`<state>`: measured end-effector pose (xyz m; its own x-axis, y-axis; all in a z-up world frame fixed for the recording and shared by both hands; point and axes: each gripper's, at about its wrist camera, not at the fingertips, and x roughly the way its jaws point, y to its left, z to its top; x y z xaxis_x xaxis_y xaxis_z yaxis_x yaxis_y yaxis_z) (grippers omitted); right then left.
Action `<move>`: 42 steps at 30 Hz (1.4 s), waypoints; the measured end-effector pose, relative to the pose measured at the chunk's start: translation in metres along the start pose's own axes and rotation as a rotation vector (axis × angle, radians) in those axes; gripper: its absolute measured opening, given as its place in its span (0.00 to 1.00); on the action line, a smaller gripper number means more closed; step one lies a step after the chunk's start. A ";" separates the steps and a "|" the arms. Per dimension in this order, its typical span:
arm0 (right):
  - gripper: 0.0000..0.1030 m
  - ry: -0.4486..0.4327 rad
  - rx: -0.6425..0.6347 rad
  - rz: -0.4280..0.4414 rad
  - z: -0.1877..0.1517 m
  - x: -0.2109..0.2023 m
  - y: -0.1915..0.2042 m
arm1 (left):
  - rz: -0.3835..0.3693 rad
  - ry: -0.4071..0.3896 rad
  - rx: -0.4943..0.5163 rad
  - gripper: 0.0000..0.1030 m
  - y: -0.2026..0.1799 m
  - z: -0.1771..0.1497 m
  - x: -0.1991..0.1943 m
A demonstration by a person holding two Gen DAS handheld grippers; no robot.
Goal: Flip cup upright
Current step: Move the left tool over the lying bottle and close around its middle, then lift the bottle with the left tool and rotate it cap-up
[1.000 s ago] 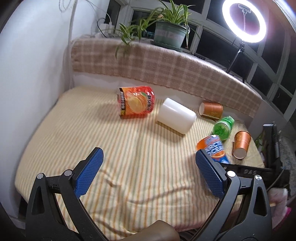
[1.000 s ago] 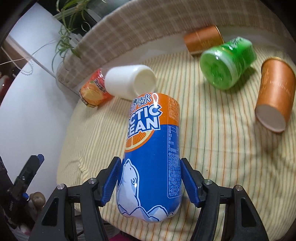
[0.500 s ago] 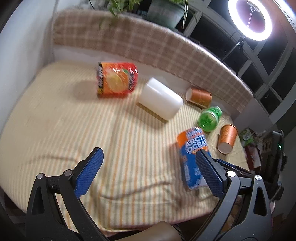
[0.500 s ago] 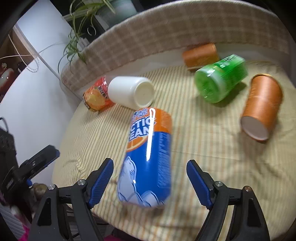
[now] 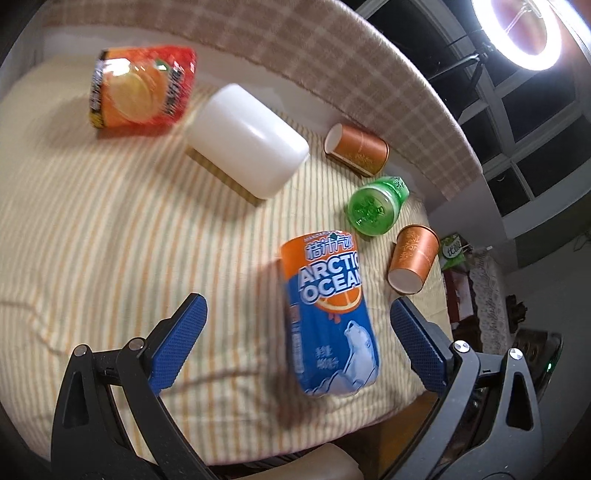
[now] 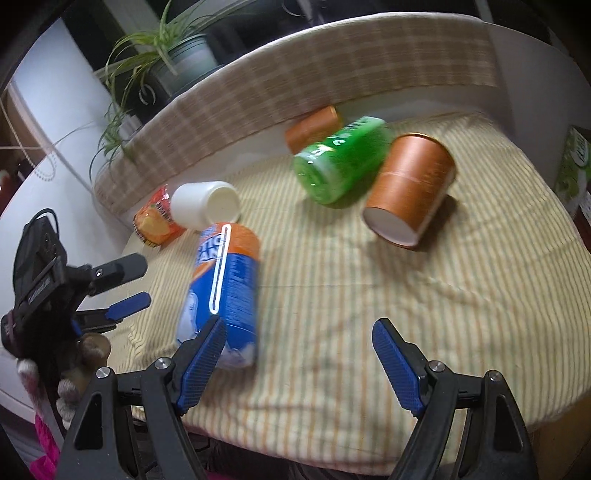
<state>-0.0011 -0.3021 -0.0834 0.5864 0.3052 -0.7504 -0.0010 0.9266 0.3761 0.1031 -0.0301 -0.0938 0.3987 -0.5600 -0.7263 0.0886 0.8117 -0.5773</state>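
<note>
A blue and orange Arctic Ocean cup (image 5: 328,314) (image 6: 221,291) stands on the striped cloth near the front edge. My left gripper (image 5: 295,343) is open around it without touching. My right gripper (image 6: 299,354) is open and empty, just right of the cup. An orange paper cup (image 6: 410,188) (image 5: 413,258) lies on its side ahead of the right gripper. A second orange paper cup (image 5: 356,149) (image 6: 314,125) lies by the back cushion. A white cup (image 5: 247,140) (image 6: 205,203) lies on its side.
A green bottle (image 5: 376,206) (image 6: 343,158) and an orange snack can (image 5: 140,88) (image 6: 155,221) lie on the cloth. A checked cushion (image 6: 332,70) runs along the back. The left gripper (image 6: 125,291) shows in the right wrist view. A ring light (image 5: 524,33) stands far right.
My right gripper opened, let go of the Arctic Ocean cup and drew back to the right. My left gripper moved right and forward so the cup now stands between its fingers.
</note>
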 end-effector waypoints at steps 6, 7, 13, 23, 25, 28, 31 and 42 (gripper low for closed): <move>0.81 -0.009 0.029 -0.015 -0.002 -0.005 -0.012 | -0.031 0.058 -0.041 0.92 -0.002 0.008 0.022; 0.81 -0.010 0.031 -0.015 -0.003 -0.005 -0.013 | -0.034 0.064 -0.048 0.92 -0.002 0.009 0.025; 0.81 -0.010 0.035 -0.015 -0.005 -0.006 -0.016 | -0.049 0.089 -0.069 0.91 -0.003 0.014 0.039; 0.81 -0.002 0.035 -0.018 -0.006 -0.004 -0.019 | -0.042 0.132 -0.076 0.82 -0.005 0.017 0.061; 0.81 -0.001 0.040 -0.020 -0.007 -0.004 -0.020 | -0.031 0.136 -0.078 0.82 -0.005 0.017 0.064; 0.81 -0.002 0.045 -0.023 -0.006 -0.004 -0.021 | -0.025 0.145 -0.083 0.82 -0.004 0.019 0.071; 0.81 -0.004 0.045 -0.029 -0.007 -0.005 -0.021 | -0.020 0.148 -0.075 0.74 -0.005 0.019 0.075; 0.81 0.005 0.062 -0.034 -0.008 -0.002 -0.025 | 0.003 0.120 -0.021 0.64 -0.017 0.016 0.068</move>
<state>-0.0086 -0.3239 -0.0949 0.5812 0.2752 -0.7658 0.0692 0.9210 0.3835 0.1434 -0.0794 -0.1280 0.2862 -0.5748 -0.7666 0.0678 0.8102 -0.5822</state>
